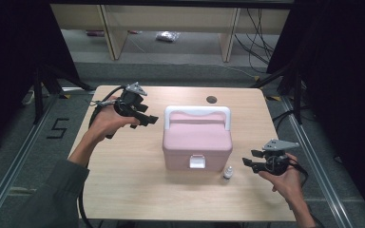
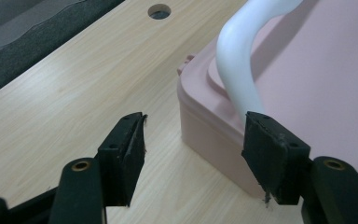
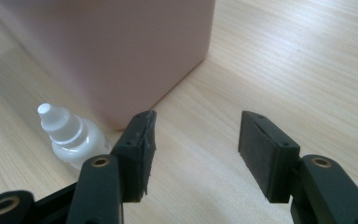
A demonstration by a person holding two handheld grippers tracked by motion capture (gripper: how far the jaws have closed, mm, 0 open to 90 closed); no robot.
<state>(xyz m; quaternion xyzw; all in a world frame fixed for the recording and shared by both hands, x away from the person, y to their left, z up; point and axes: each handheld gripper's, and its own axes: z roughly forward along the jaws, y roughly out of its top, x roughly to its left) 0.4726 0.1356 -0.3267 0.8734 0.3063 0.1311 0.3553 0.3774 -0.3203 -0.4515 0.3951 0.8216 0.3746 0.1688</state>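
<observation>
A pink storage box [image 1: 197, 142] with a white carrying handle [image 1: 197, 113] and a white front latch [image 1: 197, 162] sits shut near the middle of the light wooden table [image 1: 123, 180]. The left gripper [image 1: 148, 117] is held above the table just off the box's left rear corner, its jaws apart with nothing between them; in the left gripper view the handle [image 2: 242, 56] rises just beyond the right pad. The right gripper [image 1: 248, 157] hovers low near the box's front right corner, jaws likewise spread and empty. A small white dropper bottle [image 1: 227, 173] stands upright on the table just beside that corner, between the box and the right gripper.
</observation>
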